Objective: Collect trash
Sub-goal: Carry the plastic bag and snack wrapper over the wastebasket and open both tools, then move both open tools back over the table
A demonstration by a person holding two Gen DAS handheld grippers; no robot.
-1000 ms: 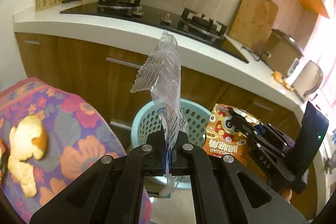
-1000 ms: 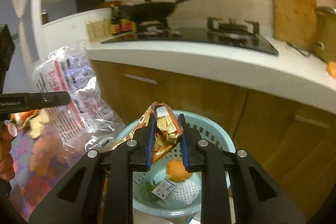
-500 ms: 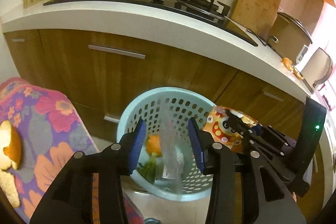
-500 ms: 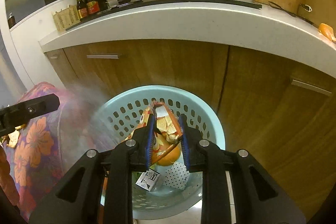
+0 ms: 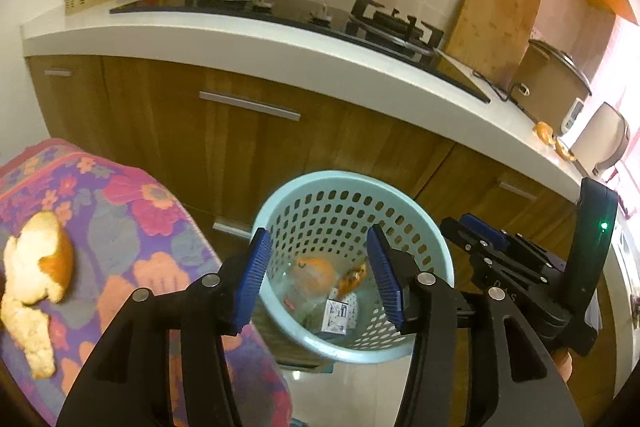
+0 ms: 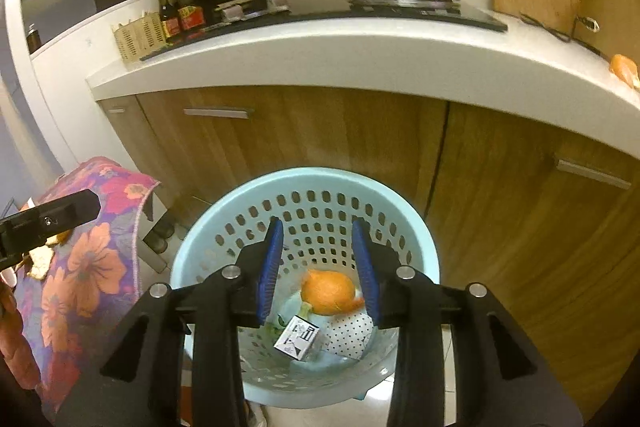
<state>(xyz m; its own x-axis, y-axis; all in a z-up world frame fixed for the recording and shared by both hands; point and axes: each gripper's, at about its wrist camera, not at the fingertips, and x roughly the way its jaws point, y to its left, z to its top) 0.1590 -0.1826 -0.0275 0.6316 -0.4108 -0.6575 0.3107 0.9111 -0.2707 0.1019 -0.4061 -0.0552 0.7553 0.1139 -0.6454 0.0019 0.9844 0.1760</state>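
Trash lies in the upright basket (image 6: 208,243); both grippers' jaws are opening, empty.

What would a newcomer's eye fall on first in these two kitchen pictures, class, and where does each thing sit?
First comes the pale blue perforated basket on the floor by the wooden cabinets, holding an orange peel and a small printed box. Both grippers, left and right, hang over it, their jaws opening with nothing between them. More peel lies on the flowered cloth at left.
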